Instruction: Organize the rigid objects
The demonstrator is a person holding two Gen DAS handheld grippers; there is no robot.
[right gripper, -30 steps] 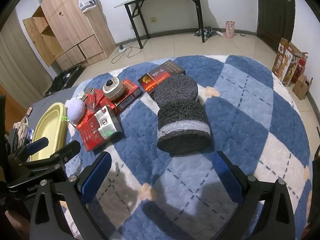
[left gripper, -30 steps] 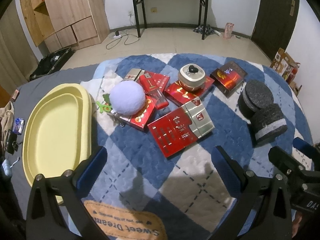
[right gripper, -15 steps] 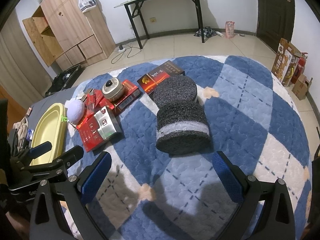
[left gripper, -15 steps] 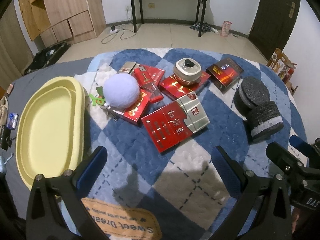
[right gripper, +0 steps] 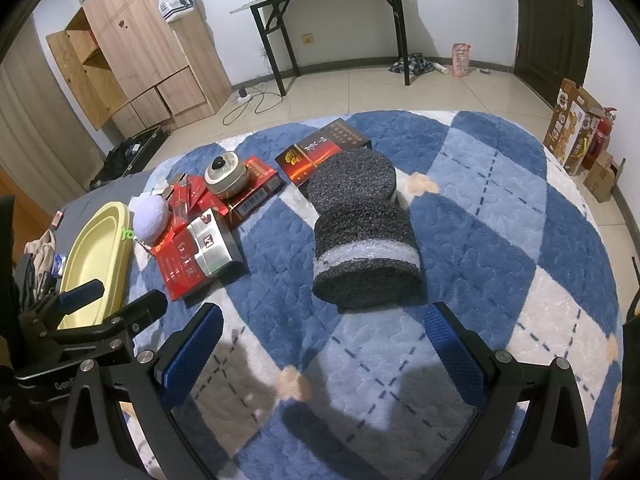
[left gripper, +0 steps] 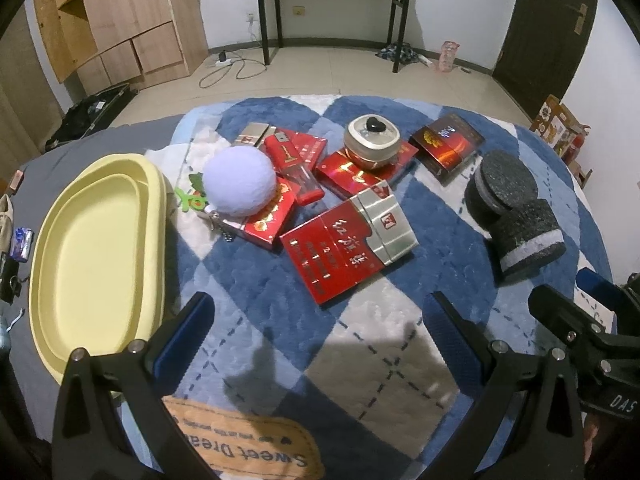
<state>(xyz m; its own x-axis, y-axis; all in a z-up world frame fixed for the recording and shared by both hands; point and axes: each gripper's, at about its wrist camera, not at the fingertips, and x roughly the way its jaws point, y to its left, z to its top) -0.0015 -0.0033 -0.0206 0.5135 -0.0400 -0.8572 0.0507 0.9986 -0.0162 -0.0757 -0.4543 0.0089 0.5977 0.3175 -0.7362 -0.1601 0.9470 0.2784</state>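
A pile of red boxes lies on the blue checked blanket (left gripper: pixel 360 360); the biggest red and silver box (left gripper: pixel 344 240) (right gripper: pixel 196 252) is nearest me. On the pile rest a pale lilac ball (left gripper: pixel 239 182) (right gripper: pixel 151 218) and a round cream jar (left gripper: pixel 373 142) (right gripper: pixel 226 172). A dark box (left gripper: pixel 446 146) (right gripper: pixel 320 150) lies behind. Two black foam cylinders (left gripper: pixel 516 218) (right gripper: pixel 362 236) lie to the right. A yellow oval tray (left gripper: pixel 92 256) (right gripper: pixel 96 252) sits left. My left gripper (left gripper: pixel 316 332) hovers open before the big box. My right gripper (right gripper: pixel 324 340) hovers open before the foam.
Small clutter lies beyond the tray's left edge (left gripper: pixel 20 240). A wooden cabinet (left gripper: pixel 120 24), a black folding table (left gripper: pixel 332 0) and a dark door (left gripper: pixel 556 20) stand around the tiled floor. Cardboard boxes (right gripper: pixel 576 132) sit at the right wall.
My left gripper has drawn back and shifted slightly, so the pile and tray sit a little differently in its view. The right gripper has barely moved. Both stayed open.
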